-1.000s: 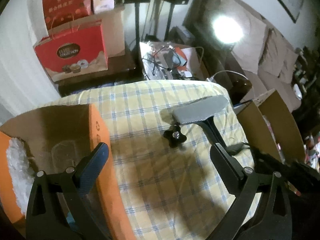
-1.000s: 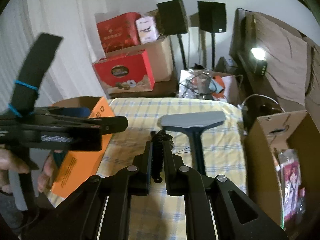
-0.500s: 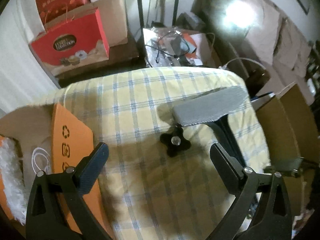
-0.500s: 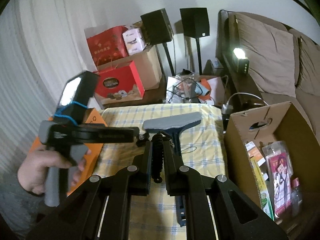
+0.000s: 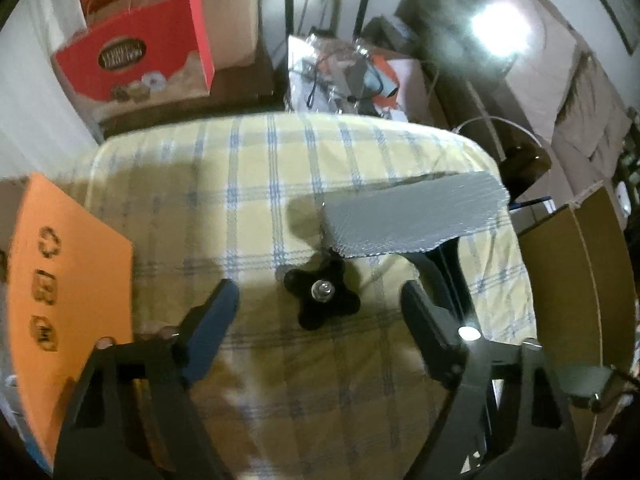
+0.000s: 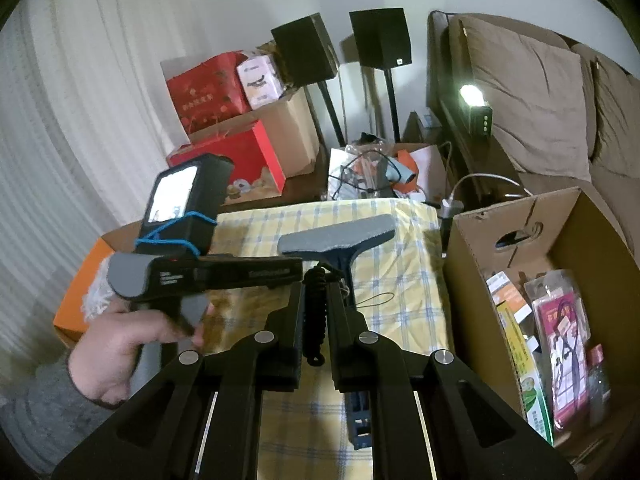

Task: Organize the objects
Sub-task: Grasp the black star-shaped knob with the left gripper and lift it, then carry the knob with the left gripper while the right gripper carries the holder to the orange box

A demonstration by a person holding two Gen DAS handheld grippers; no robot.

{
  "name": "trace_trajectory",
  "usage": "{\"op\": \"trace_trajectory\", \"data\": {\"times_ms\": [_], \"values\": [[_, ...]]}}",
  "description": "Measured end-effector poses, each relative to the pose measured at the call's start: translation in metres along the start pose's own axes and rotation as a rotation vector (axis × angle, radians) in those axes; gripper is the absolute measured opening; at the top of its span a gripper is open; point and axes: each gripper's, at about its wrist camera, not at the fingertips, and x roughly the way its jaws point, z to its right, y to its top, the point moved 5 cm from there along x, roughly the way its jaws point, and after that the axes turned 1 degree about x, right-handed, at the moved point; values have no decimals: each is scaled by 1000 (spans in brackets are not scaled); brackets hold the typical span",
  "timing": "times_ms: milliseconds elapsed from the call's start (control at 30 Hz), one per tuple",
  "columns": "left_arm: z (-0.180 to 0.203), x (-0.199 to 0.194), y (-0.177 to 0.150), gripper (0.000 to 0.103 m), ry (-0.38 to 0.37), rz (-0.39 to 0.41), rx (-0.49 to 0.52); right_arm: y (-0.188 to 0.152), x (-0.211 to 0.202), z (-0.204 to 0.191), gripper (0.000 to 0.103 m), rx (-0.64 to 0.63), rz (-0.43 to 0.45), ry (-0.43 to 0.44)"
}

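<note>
Yellow plaid cloth (image 5: 248,208) covered the work surface, with an orange box (image 5: 68,280) at its left edge and an open cardboard box (image 6: 568,264) to its right. A black star-shaped knob (image 5: 322,298) lay on the cloth, just beside the grey head of a squeegee-like tool (image 5: 412,218). The left gripper (image 5: 316,310) pointed steeply down over the knob; its jaws were closing, the knob lay between them, and neither pad touched it. The left hand (image 6: 120,344) gripped that tool's handle, its grey sleeve visible. The right gripper (image 6: 316,316) angled downward, jaws clamped on a black coiled cord (image 6: 315,312).
</note>
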Motion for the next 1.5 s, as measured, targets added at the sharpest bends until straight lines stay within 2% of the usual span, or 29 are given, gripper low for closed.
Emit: {"op": "trace_trajectory", "data": {"times_ms": [100,267,300,333,400,733,1233,1333,1500], "values": [[0,12,0,66,-8,-21,-14,-2,2,1,9,2,-3,1],[2,15,4,62,10,0,-4,-4,6,4,9,9,-15,-1],[3,15,5,56,16,5,1,-4,7,5,9,11,-17,0],[3,15,5,45,25,10,11,-4,8,5,9,12,-19,0],[3,14,6,32,36,13,29,-4,8,6,9,14,-18,1],[-5,-1,-4,32,-26,9,28,-3,11,1,9,7,-22,9],[-7,-111,-13,32,-131,176,69,11,-4,-34,9,-35,27,47],[-16,-137,-13,32,-149,213,66,15,-9,-45,9,-50,36,65],[-41,-168,-17,32,-139,259,58,21,-15,-68,9,-77,50,93]]}}
